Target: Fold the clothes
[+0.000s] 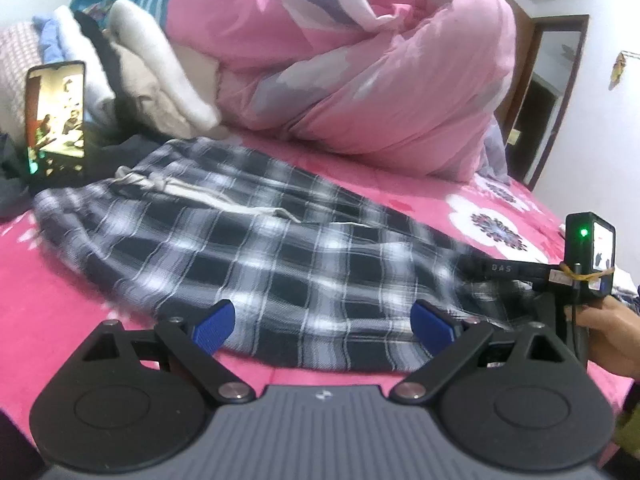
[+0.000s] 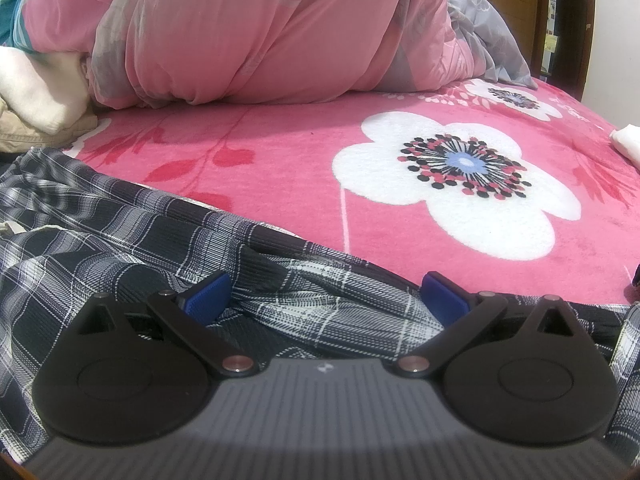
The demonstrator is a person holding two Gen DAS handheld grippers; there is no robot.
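Behind plaid trousers [image 1: 256, 264], pink quilt [image 1: 360, 60]

Pink floral bedspread [image 2: 280, 148]; heaped pink quilt [image 1: 360, 72]; white wall [image 1: 612, 8]; dark doorway [image 1: 548, 96]

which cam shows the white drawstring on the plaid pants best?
Left wrist view. The white drawstring runs in full across the waistband of the black-and-white plaid pants, unobstructed. The right wrist view catches only a pale scrap of it at the left edge; the rest lies out of frame.
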